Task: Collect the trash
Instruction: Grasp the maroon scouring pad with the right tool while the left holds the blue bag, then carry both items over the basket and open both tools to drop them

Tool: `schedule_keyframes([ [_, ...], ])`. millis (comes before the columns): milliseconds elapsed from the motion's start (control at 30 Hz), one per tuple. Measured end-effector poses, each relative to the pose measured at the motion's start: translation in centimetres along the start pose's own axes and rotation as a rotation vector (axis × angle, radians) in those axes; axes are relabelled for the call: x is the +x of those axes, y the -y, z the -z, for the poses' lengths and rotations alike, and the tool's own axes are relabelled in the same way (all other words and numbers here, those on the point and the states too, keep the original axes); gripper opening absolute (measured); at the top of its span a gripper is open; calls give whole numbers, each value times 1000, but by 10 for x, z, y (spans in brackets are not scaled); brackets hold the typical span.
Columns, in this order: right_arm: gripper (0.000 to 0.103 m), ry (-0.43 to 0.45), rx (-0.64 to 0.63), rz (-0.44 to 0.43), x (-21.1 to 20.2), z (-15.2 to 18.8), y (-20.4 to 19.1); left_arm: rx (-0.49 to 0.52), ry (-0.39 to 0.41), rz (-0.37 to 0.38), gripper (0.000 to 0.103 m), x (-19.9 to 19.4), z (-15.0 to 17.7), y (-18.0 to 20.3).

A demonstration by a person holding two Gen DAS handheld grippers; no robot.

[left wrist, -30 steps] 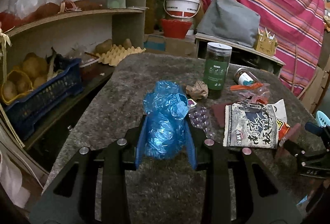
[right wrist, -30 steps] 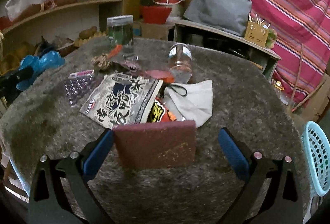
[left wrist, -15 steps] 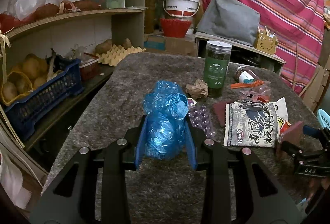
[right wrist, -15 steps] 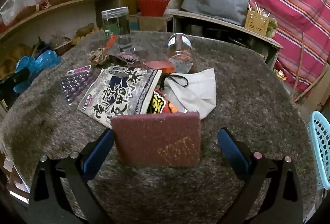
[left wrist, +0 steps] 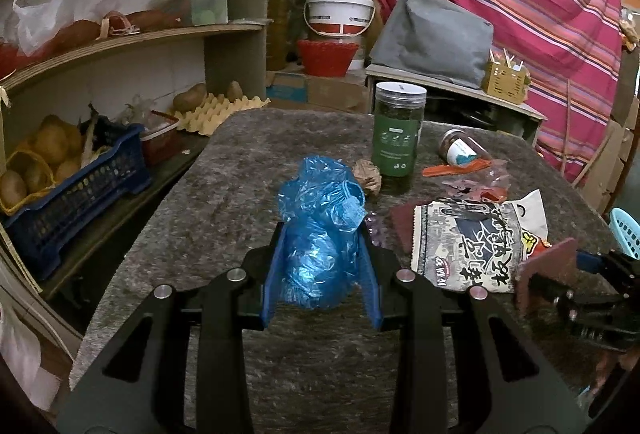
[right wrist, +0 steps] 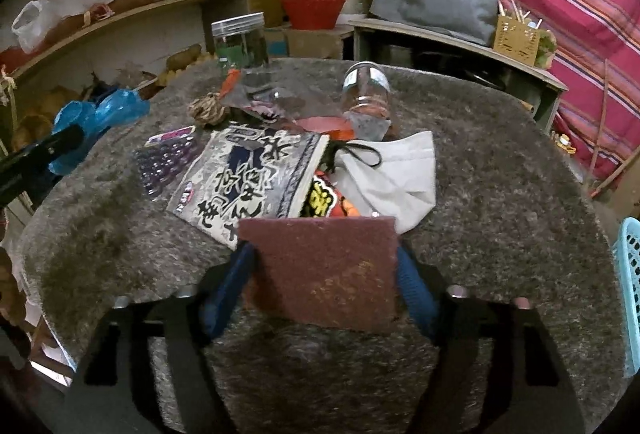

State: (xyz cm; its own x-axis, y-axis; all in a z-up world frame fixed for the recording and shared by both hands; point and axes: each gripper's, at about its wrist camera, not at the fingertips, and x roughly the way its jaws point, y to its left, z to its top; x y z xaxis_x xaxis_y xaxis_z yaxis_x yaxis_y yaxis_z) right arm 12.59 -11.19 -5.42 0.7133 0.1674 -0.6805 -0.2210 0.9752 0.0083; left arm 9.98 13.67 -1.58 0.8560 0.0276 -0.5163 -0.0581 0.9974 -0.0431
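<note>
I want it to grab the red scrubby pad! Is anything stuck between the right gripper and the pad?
Nothing visible is. The scrubby pad sits right between the right gripper's fingers, which have just been closing and now touch its side edges. The snack wrapper lies beyond it.

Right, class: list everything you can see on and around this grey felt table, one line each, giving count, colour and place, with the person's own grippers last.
blue plastic bag: one, blue, between the left gripper's pads
scouring pad: one, maroon, between the right gripper's pads
snack packet: one, black and white, table centre
face mask: one, white, right of the packet
green jar: one, upright, far side
glass jar: one, clear, lying down
blister pack: one, purple, left of the packet
table: one, grey felt
basket: one, turquoise, right edge
left gripper: shut on the bag
right gripper: jaws just closing on the pad
</note>
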Motion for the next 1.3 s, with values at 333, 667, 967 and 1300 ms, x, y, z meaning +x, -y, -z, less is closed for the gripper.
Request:
schedule_keyframes([
  [333, 98, -18, 9, 126, 17, 0, -11, -7, -16, -10, 32, 4, 2, -6],
  [667, 83, 50, 53, 38, -5, -9, 14, 20, 22, -16, 32, -1, -11, 9],
  [967, 83, 119, 118, 68, -33, -19, 77, 42, 46, 62, 32, -1, -26, 61],
  [1300, 83, 183, 118, 160, -72, -16, 146, 116, 49, 179, 32, 3, -28, 152],
])
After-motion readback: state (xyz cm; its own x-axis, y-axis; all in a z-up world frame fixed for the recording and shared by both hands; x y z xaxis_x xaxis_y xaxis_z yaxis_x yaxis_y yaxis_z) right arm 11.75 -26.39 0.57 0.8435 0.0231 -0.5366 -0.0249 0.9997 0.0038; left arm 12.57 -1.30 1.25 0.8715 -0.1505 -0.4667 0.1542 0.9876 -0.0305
